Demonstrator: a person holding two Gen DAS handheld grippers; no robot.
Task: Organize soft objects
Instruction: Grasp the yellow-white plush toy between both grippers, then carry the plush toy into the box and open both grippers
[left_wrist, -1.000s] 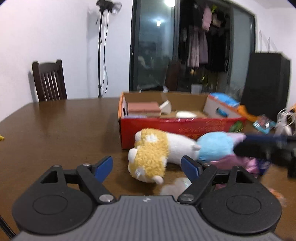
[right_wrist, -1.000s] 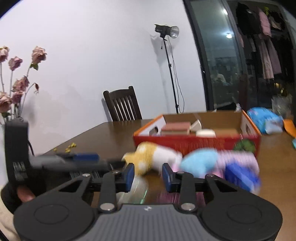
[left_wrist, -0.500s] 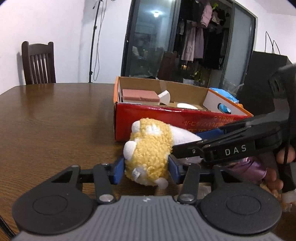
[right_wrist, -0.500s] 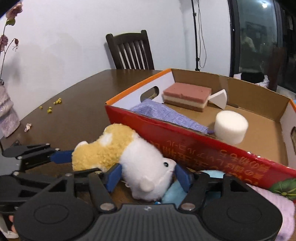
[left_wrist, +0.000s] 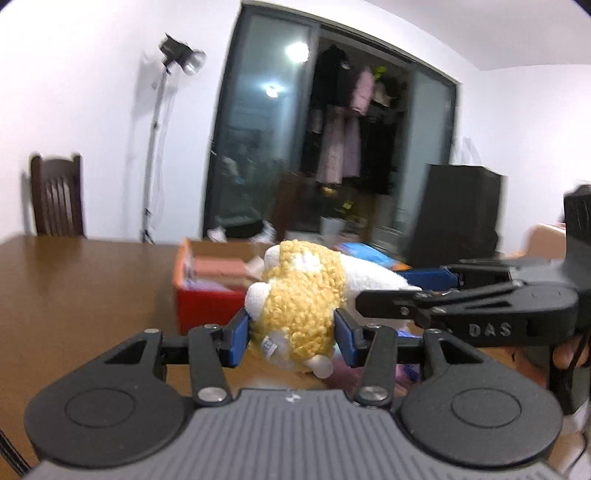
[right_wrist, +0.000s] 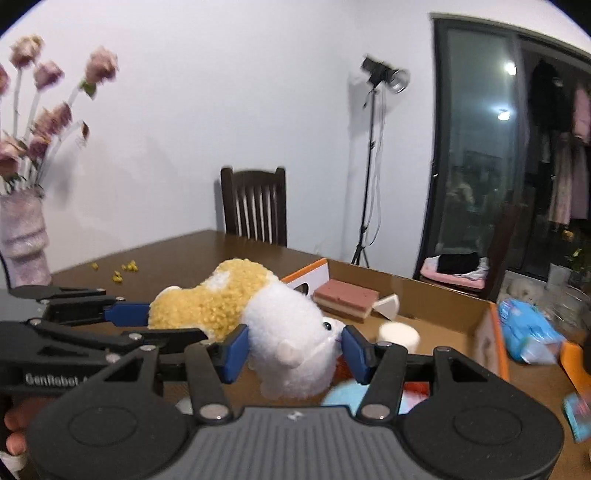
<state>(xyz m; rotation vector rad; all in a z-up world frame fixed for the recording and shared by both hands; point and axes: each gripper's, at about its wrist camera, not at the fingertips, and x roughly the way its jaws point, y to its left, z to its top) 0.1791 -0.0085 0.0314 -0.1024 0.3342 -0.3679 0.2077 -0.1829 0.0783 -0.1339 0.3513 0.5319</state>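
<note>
A plush toy (left_wrist: 303, 306) with a curly yellow rear and a white head hangs above the brown table, held from two sides. My left gripper (left_wrist: 291, 338) is shut on its yellow end. My right gripper (right_wrist: 295, 350) has the white head (right_wrist: 291, 332) between its blue pads, and its jaws are closing, with both pads touching the fur. In the left wrist view the right gripper (left_wrist: 406, 291) reaches in from the right. In the right wrist view the left gripper (right_wrist: 155, 325) comes in from the left. Behind the toy stands the red cardboard box (right_wrist: 436, 291).
Inside the box lie a pink sponge (right_wrist: 345, 297), a white wedge (right_wrist: 386, 304) and a white cylinder (right_wrist: 399, 334). A light blue plush (right_wrist: 343, 397) lies under the toy. A blue packet (right_wrist: 528, 328) is right of the box. A flower vase (right_wrist: 24, 240) stands far left and a chair (right_wrist: 255, 206) behind.
The left gripper went from open to shut on the yellow end. The right gripper opened, then took the white head. Both have lifted the toy off the table, level with the box rim.
</note>
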